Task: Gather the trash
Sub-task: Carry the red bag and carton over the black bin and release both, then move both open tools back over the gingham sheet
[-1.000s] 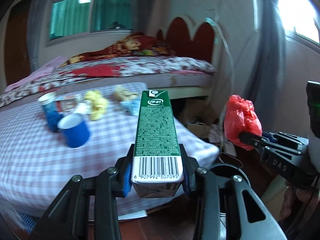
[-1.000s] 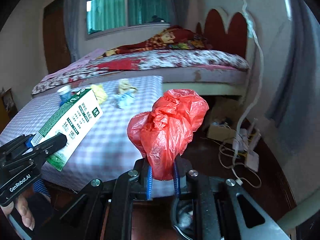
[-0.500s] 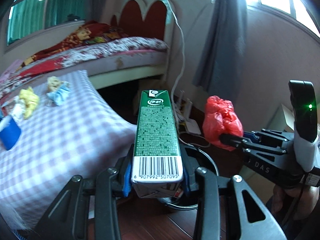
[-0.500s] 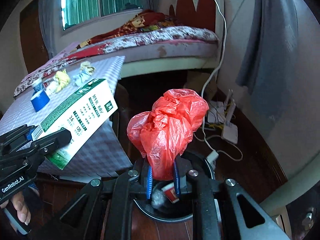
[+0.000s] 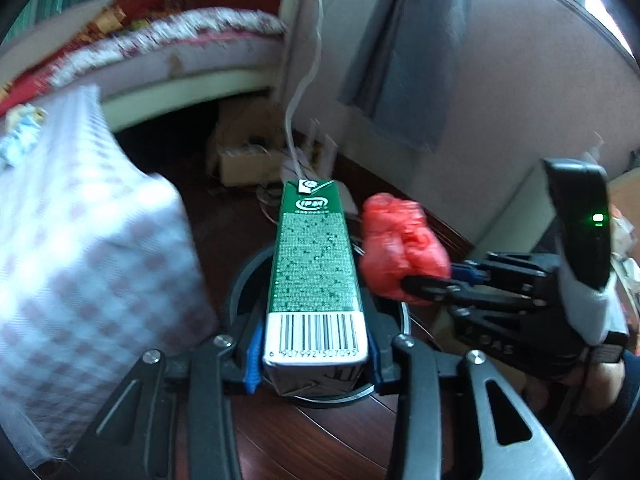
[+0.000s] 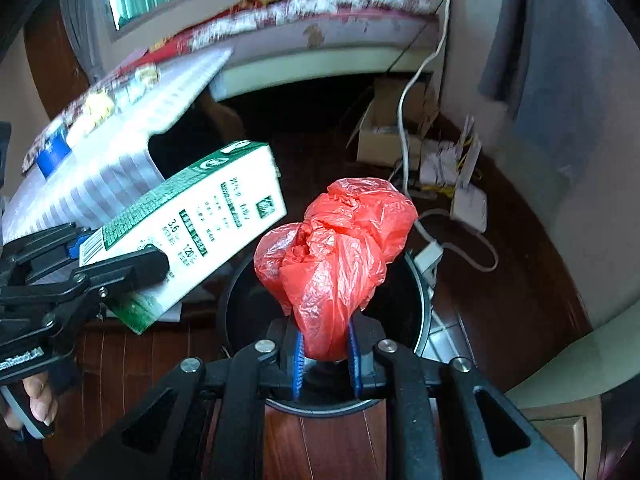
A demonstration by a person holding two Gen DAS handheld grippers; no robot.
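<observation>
My left gripper point(image 5: 314, 364) is shut on a green and white milk carton point(image 5: 314, 272) and holds it over a round black trash bin point(image 5: 248, 272) on the floor. The carton also shows in the right wrist view point(image 6: 192, 224), tilted over the bin's left rim. My right gripper point(image 6: 325, 354) is shut on a crumpled red plastic bag point(image 6: 336, 256) and holds it above the bin point(image 6: 420, 300). The bag also shows in the left wrist view point(image 5: 400, 244), just right of the carton.
A table with a checked cloth point(image 5: 80, 248) stands left of the bin, with a blue cup point(image 6: 52, 152) and crumpled trash point(image 6: 96, 104) on it. A bed point(image 6: 320, 20) lies behind. A cardboard box point(image 6: 384, 136), cables and a router point(image 6: 468, 204) lie on the wooden floor.
Both grippers have swung from the table to the right and down. The carton and the red bag are now above the trash bin on the floor.
</observation>
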